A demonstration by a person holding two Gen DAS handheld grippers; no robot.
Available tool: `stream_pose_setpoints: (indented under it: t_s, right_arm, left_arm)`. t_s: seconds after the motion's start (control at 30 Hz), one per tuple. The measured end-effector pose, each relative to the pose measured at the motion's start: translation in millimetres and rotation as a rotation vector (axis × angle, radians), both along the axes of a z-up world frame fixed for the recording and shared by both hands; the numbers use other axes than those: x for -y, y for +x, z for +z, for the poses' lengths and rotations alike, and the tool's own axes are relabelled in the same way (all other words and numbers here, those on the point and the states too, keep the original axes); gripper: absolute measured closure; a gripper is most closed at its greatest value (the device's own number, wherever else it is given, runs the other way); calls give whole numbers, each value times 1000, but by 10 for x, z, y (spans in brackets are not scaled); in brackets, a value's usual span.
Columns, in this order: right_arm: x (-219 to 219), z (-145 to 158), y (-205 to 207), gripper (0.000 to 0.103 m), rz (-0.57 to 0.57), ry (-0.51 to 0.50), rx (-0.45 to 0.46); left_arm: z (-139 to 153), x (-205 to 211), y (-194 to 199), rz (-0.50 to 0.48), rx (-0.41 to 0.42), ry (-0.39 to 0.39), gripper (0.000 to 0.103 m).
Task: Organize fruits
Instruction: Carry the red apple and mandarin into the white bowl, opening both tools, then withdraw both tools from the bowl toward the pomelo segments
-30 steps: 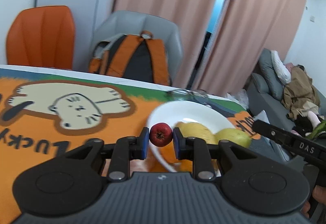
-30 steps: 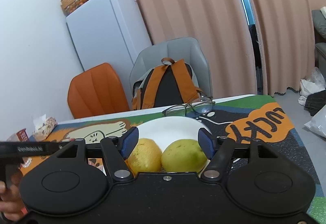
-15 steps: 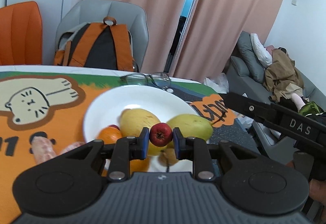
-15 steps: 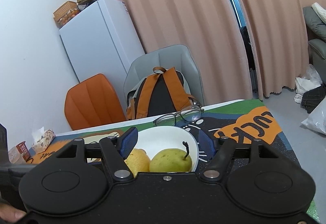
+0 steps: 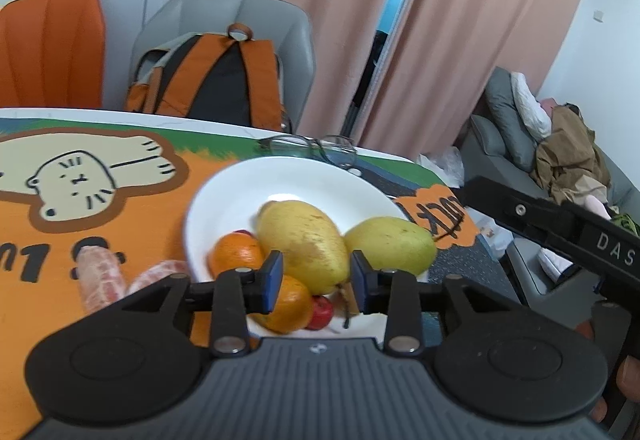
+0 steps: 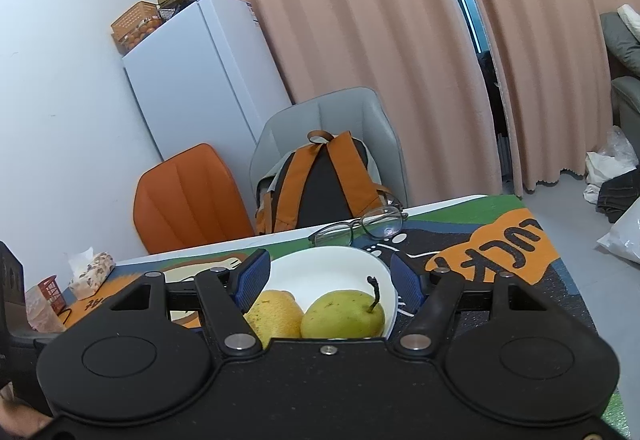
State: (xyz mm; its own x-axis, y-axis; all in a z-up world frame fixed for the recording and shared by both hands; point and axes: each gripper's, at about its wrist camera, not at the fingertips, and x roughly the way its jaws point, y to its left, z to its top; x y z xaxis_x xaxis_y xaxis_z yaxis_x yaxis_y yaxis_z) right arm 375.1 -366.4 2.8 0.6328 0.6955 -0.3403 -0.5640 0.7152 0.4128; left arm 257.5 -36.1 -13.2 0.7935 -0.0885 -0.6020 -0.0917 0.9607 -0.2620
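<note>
A white plate [image 5: 240,195] holds a yellow mango [image 5: 304,240], a green pear [image 5: 390,244], two oranges [image 5: 236,254] and a small red fruit [image 5: 321,314] at its near edge. My left gripper [image 5: 316,280] is open and empty, just above the plate's near side and the red fruit. My right gripper [image 6: 332,282] is open and empty, above the plate [image 6: 320,268] with the pear [image 6: 342,314] and mango [image 6: 274,316] between its fingers in view. Two peeled citrus pieces [image 5: 98,278] lie on the mat left of the plate.
Eyeglasses [image 5: 308,147] lie just behind the plate. An orange cartoon mat [image 5: 80,175] covers the table. The right gripper's body [image 5: 560,232] reaches in at the right. A tissue pack [image 6: 90,272] and a red basket [image 6: 48,290] sit at the far left. Chairs and a backpack [image 5: 216,79] stand behind.
My left gripper opened and let go of the small red fruit, which now lies on the plate's near edge. The right gripper lifted a little and stays open.
</note>
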Motion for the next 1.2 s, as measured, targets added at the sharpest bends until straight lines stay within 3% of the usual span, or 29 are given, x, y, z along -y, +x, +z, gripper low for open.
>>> stream_pose_setpoints:
  t_s: [0.13, 0.53, 0.73, 1.2]
  right_arm:
    - [-56, 7, -40, 35, 26, -2, -3]
    - [-219, 47, -207, 30, 104, -17, 8]
    - [-334, 33, -284, 28, 157, -35, -1]
    - [-696, -49, -473, 25, 242, -75, -37]
  left_arm:
    - [43, -169, -107, 45, 6, 4, 60]
    - [95, -651, -472, 193, 2, 41, 26]
    - [47, -842, -682, 287, -3, 32, 20]
    - [57, -1096, -926, 351, 13, -6, 17]
